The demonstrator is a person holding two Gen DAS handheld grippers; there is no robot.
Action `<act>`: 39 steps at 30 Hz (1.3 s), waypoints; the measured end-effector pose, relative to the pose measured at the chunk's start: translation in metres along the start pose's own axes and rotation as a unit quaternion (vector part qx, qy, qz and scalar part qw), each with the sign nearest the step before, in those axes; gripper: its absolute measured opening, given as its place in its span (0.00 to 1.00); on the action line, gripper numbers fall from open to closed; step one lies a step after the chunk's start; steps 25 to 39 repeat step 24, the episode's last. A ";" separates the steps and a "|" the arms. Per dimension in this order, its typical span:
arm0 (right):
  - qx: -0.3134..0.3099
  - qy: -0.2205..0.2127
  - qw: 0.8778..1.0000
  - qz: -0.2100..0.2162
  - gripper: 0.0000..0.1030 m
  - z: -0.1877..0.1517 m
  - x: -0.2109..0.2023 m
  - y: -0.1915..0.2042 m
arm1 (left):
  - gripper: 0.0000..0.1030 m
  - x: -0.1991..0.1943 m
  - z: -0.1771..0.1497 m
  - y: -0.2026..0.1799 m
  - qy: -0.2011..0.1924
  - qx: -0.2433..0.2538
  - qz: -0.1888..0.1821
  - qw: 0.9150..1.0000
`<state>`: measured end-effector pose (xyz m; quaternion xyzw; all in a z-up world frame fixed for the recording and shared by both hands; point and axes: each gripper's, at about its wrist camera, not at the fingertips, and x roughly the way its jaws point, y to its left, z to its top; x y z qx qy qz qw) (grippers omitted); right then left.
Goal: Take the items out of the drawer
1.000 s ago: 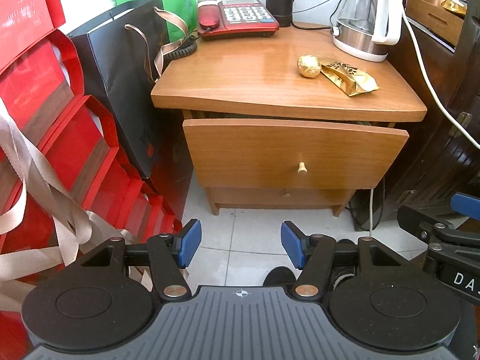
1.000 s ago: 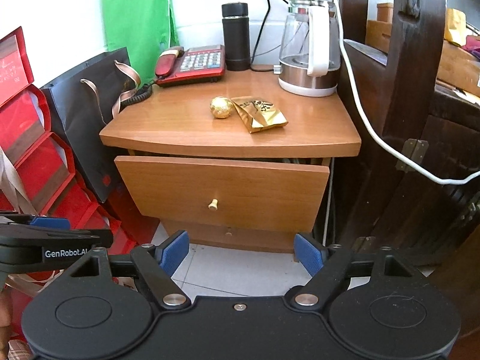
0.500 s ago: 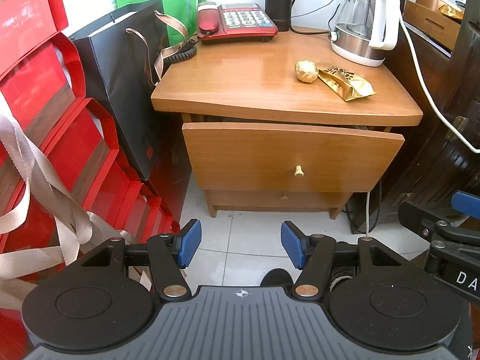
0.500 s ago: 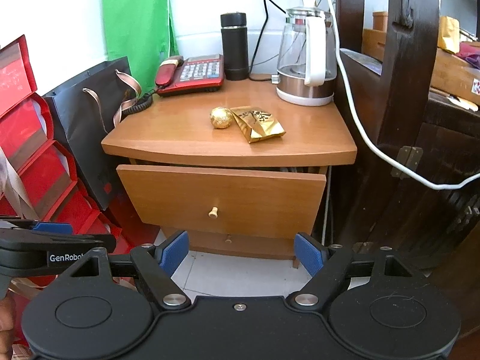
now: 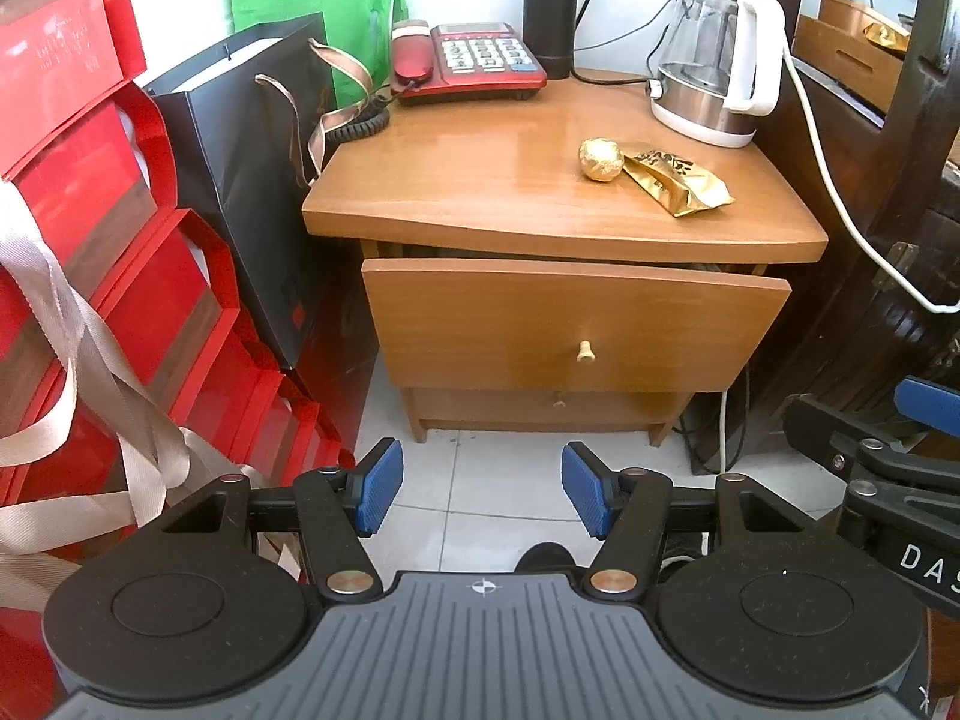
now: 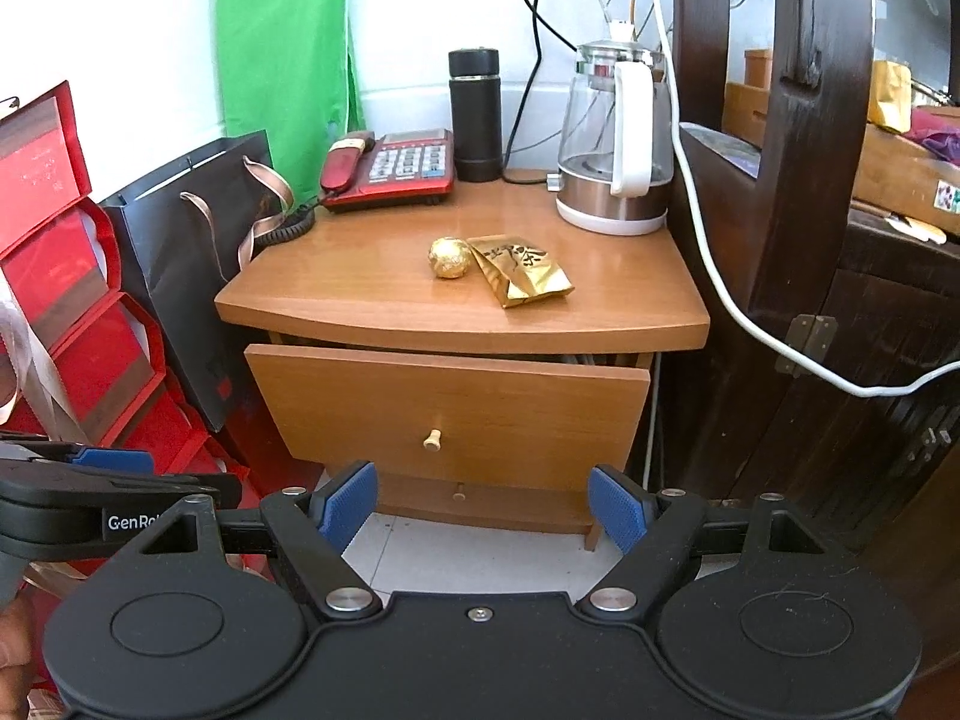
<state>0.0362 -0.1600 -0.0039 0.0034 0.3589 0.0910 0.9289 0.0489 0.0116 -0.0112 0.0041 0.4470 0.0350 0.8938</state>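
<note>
The right gripper (image 6: 483, 507) hangs with its jaws spread wide and empty. Straight ahead of the jaws stands the nightstand (image 6: 384, 300), its upper drawer (image 6: 450, 399) pulled partly out, knob (image 6: 432, 439) just beyond the gap. Farther ahead, on its top, a gold ball (image 6: 450, 258) touches a gold packet (image 6: 519, 270). Left of the jaws, the left gripper (image 6: 90, 474) shows.

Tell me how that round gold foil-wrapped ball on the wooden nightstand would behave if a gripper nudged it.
The round gold foil-wrapped ball would probably roll, since it sits on the smooth, glossy wooden nightstand top. The flat gold foil packet lying right beside it might stop it on that side. Its crinkled wrapping looks thin, so the fingers could likely dent it.
</note>
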 end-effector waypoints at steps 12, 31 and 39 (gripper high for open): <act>0.000 -0.011 1.000 0.000 0.74 0.000 -0.010 0.001 | 0.61 -0.011 -0.001 -0.003 -0.010 0.003 -0.001 1.000; -0.004 -0.019 1.000 0.002 0.74 0.001 -0.017 0.004 | 0.61 -0.020 -0.001 -0.003 -0.023 0.001 -0.002 1.000; -0.004 -0.019 1.000 0.002 0.74 0.001 -0.017 0.004 | 0.61 -0.020 -0.001 -0.003 -0.023 0.001 -0.002 1.000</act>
